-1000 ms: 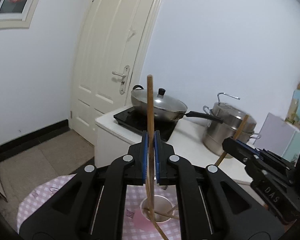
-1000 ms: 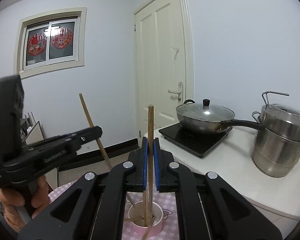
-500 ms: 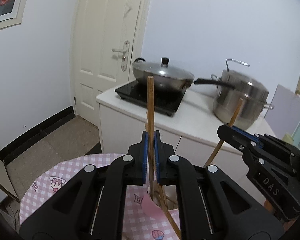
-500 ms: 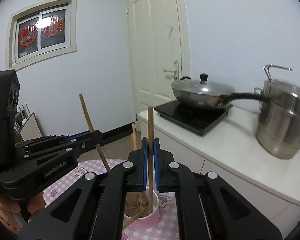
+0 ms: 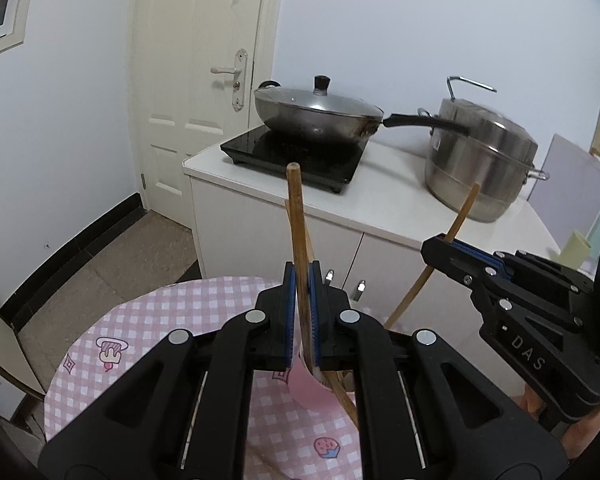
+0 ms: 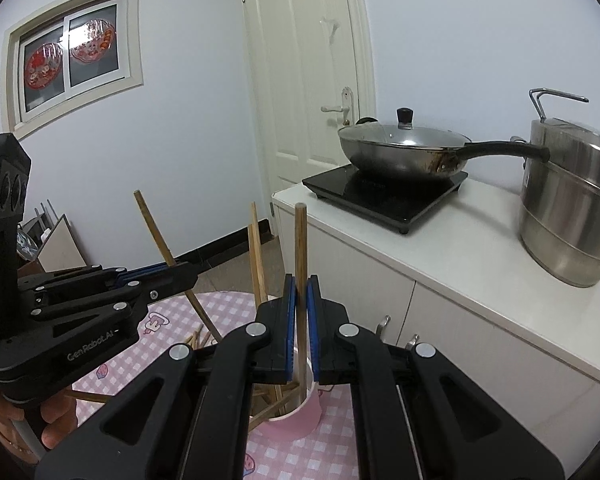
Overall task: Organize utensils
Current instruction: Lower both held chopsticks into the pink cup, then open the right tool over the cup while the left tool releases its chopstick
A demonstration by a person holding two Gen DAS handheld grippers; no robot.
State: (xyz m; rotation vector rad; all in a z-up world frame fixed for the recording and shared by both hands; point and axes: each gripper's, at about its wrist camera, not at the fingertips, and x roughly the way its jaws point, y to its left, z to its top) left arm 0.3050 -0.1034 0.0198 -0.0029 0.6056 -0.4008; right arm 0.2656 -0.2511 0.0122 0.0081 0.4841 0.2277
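My left gripper is shut on a wooden chopstick, held nearly upright, its lower end in a pink cup just below the jaws. My right gripper is shut on another wooden chopstick, upright, its lower end inside the same pink cup. Several more chopsticks lean in the cup. The right gripper shows at the right of the left wrist view, the left gripper at the left of the right wrist view.
The cup stands on a round table with a pink checked cloth. Loose chopsticks lie on the cloth at left. Behind is a white counter with an induction hob, a lidded wok and a steel steamer pot. A door is beyond.
Both grippers have tilted downward over the table with their chopsticks; the cup and cloth have come more into view, and the counter now sits lower and nearer.
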